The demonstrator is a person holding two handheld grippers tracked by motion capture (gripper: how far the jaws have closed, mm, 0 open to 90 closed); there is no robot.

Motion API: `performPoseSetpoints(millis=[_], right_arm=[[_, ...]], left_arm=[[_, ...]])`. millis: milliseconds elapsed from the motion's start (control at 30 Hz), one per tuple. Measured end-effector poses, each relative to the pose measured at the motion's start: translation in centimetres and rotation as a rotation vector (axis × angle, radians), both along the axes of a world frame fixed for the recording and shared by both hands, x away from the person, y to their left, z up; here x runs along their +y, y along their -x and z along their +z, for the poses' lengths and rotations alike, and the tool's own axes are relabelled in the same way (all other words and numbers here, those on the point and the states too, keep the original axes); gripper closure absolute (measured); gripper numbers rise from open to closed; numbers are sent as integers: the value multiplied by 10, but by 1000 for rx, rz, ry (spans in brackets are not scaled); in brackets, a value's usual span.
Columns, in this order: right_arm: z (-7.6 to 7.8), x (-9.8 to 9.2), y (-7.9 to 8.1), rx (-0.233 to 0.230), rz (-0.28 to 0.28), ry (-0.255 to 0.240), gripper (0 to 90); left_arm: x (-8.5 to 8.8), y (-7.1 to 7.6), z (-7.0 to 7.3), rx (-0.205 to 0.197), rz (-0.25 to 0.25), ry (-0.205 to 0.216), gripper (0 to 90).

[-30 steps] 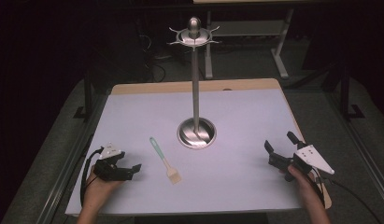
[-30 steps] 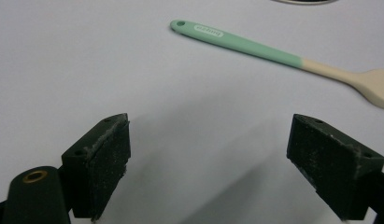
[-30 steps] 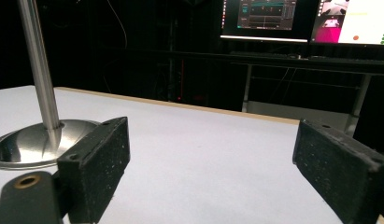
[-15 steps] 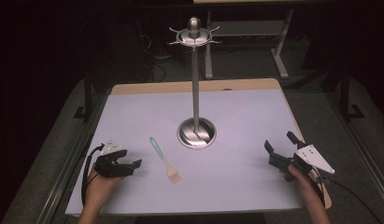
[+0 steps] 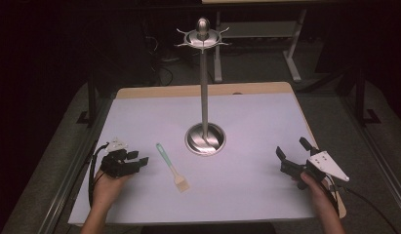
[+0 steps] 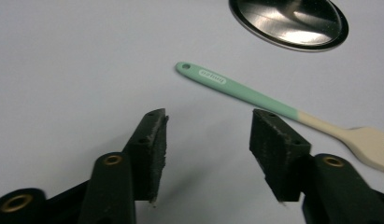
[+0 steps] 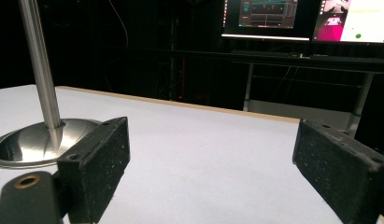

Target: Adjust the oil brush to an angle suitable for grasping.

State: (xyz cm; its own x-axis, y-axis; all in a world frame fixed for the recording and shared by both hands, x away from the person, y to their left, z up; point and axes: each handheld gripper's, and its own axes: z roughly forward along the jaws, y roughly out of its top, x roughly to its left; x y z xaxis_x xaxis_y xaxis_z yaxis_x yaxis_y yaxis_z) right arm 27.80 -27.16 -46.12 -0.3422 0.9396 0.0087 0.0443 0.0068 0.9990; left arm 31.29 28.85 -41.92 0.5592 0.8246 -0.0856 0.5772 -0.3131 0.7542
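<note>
A pastry brush (image 5: 171,167) with a mint-green handle and pale bristles lies flat on the white table, left of a steel stand (image 5: 205,139). My left gripper (image 5: 137,158) hovers just left of the brush; its jaws have just been closing and stand partly apart with nothing between them. In the left gripper view the brush (image 6: 255,94) lies ahead of the left gripper (image 6: 208,135), untouched. My right gripper (image 5: 291,148) rests at the table's right side, open and empty. The right gripper view shows the right gripper (image 7: 213,154) wide apart, with the stand (image 7: 40,84) at the left.
The stand has a tall pole and a hooked crown (image 5: 202,36) above a round base. The table's wooden far edge (image 5: 203,89) borders dark floor and desk legs. Monitors (image 7: 302,18) glow beyond the table in the right gripper view.
The left gripper has shifted slightly towards the brush and its jaws have narrowed. The right gripper and the brush have stayed put.
</note>
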Motion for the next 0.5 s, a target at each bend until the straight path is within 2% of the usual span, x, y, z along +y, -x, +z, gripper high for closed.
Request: performPoseSetpoints(millis=[67,100,133,200,300,333,400,500], right_arm=[[0,0,0,0,0,0,104],[0,0,0,-1,1,1,104],[0,0,0,-1,0,1,104],[0,0,0,1,0,-2,104],[0,0,0,1,0,-2,104],[0,0,0,1,1,-3,104],[0,0,0,1,1,-4,104],[0,0,0,-1,0,0,104]], left_arm=[[-2,-2,1,1,-5,-4,503],[-4,-4,3,3,-12,-10,537],[-8,-7,4,6,3,-18,579],[-11,-9,5,8,-1,-24,585],[-18,-16,5,24,-15,-28,706],[-20,-19,6,22,-22,-55,706],[-25,-23,7,24,-21,-55,765],[-30,-32,7,38,-12,-20,853]])
